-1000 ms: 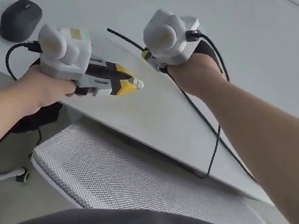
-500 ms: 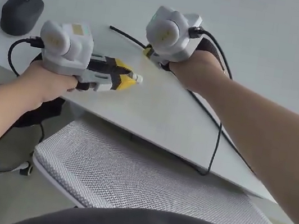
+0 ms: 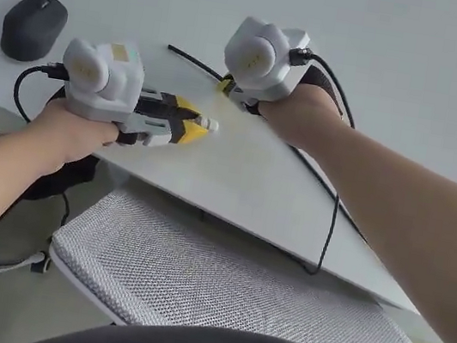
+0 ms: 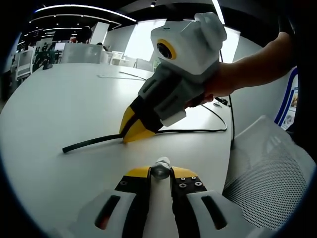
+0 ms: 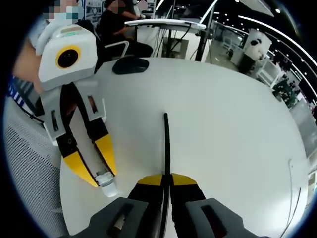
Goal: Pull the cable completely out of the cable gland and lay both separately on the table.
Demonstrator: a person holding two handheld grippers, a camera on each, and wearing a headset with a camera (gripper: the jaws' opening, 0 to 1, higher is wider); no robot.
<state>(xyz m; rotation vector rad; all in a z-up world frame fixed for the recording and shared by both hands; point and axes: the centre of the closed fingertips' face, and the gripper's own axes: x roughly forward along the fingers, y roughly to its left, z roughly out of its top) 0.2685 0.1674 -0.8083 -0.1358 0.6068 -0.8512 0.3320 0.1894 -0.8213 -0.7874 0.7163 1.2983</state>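
Sitting between the two yellow tips of the left gripper (image 4: 160,174), the gland (image 4: 160,166) is a small pale piece with a round end, and the jaws are closed tightly on it, with only its width between them. In the head view the gland (image 3: 208,124) is held in the air over the table (image 3: 376,64), near the front edge, and nothing passes through it. The cable (image 5: 166,144) is black and thin, and it is apart from the gland. The right gripper (image 5: 166,179) has its jaws pressed together on the cable, so almost no gap is left between them. From these jaws the cable (image 4: 94,142) runs forward and lies on the white table, where its free end rests. In the left gripper view the right gripper (image 4: 133,133) points down, with its yellow tips very low at the table surface. The two grippers are near each other, and the gland (image 5: 108,186) is just beside the right gripper's tips without touching them. A dark mouse (image 3: 33,23) lies further left on the table, well apart from the cable. A grey mesh chair (image 3: 219,283) stands below the table edge.
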